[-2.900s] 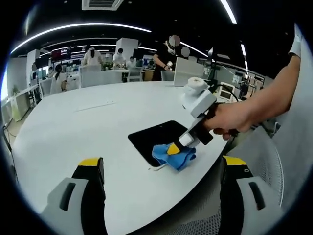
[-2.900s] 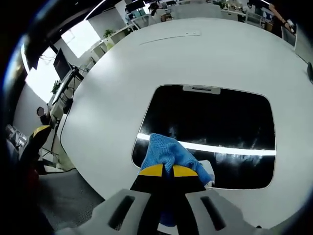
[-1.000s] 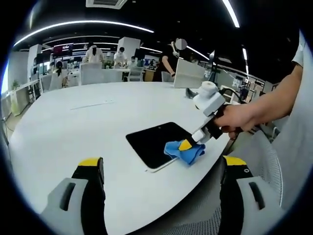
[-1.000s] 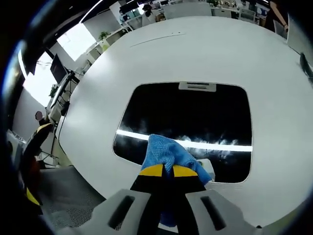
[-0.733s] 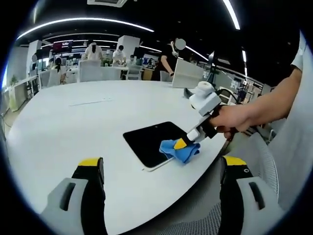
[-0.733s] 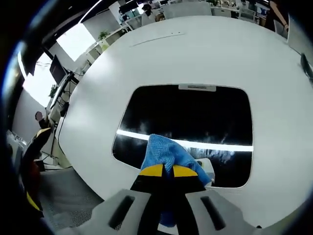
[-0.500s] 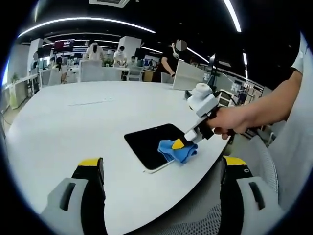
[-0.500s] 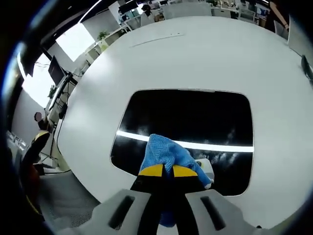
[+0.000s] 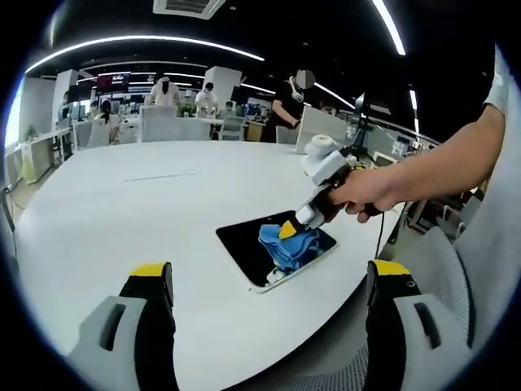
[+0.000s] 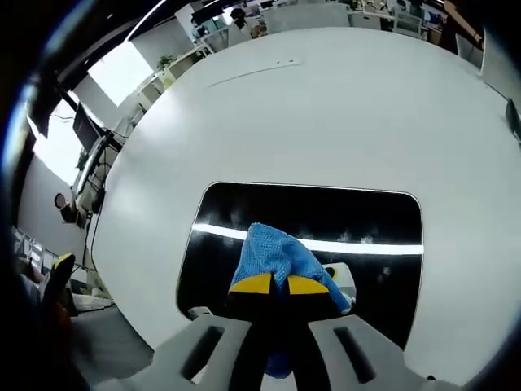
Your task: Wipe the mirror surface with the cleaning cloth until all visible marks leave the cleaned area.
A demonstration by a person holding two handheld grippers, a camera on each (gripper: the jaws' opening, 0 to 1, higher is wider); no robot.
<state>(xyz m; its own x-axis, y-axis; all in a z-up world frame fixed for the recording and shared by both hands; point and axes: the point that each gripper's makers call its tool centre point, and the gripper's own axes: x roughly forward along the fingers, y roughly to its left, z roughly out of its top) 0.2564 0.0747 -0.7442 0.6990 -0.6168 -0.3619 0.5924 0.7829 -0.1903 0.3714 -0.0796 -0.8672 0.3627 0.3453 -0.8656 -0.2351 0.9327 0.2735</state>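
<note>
A dark rectangular mirror (image 10: 301, 213) (image 9: 244, 239) lies flat on the round white table (image 10: 326, 106) (image 9: 114, 212) near its edge. My right gripper (image 10: 271, 283) (image 9: 288, 230) is shut on a blue cleaning cloth (image 10: 275, 252) (image 9: 286, 244) and presses it onto the mirror's middle. A light strip reflects across the glass, with faint smudges beside it. My left gripper (image 9: 269, 281) hovers open over the near table edge, nothing between its yellow-tipped fingers (image 9: 153, 270). A hand (image 9: 366, 189) holds the right gripper.
A thin pale strip (image 10: 252, 72) (image 9: 151, 174) lies far across the table. Desks, monitors and several people (image 9: 163, 90) stand in the office behind. A grey mesh chair (image 9: 440, 277) sits at the table's right edge beside the person's arm.
The right gripper has pushed the cloth farther onto the mirror, from its near edge toward the middle. The left gripper stays open and holds its place.
</note>
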